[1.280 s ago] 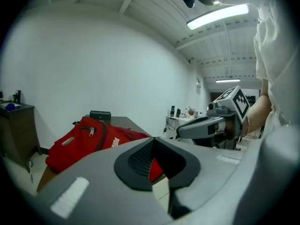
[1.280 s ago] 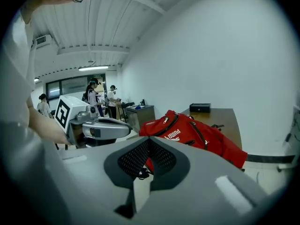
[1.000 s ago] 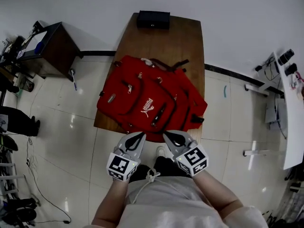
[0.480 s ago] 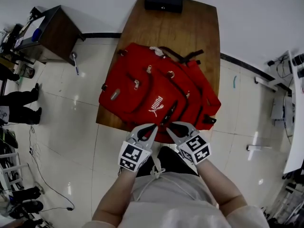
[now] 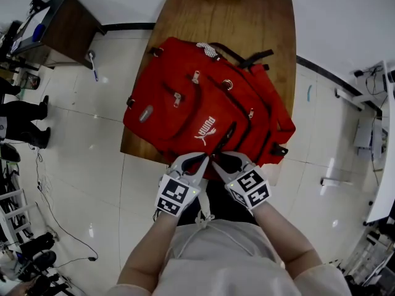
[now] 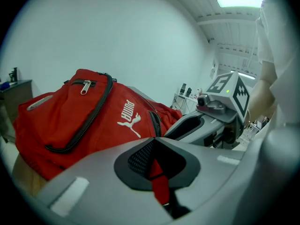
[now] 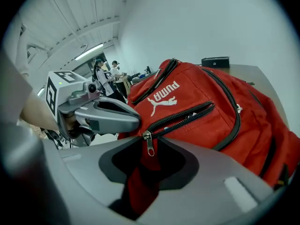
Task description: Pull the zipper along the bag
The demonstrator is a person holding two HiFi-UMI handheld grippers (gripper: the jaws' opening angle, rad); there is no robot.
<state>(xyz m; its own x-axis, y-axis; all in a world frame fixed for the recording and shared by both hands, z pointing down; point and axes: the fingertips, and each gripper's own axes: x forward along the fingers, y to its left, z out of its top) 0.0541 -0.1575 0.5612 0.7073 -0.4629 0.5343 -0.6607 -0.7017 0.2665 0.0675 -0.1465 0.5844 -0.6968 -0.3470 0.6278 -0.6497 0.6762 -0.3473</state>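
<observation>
The right gripper [image 7: 146, 138] has its jaw tips closed on the zipper [image 7: 149, 145]. The slider sits right at the tips, the metal tab hangs into the hollow behind them, and red cloth bulges under it. The left gripper [image 6: 154, 138], just beside it at 9 o'clock, has its tips together with a narrow strip of red fabric [image 6: 160, 184] caught between the jaws. I read that as a pinch on the bag's near edge. A second ago both grippers hung short of the table, clear of the bag [image 5: 185, 110]. Now, in the head view, they meet at its 6 o'clock edge, almost touching each other. So the approach looks finished and both grips look set, one to brace and one to pull. From the slider the two rows of teeth run apart toward 2 o'clock, under the white logo, so this pocket is open and the pull should go away from the person. The bag lies flat across the brown table [image 5: 247, 23], with its near edge overhanging at 6 o'clock. If the left pinch is shallow, the cloth may drag along with the slider.
</observation>
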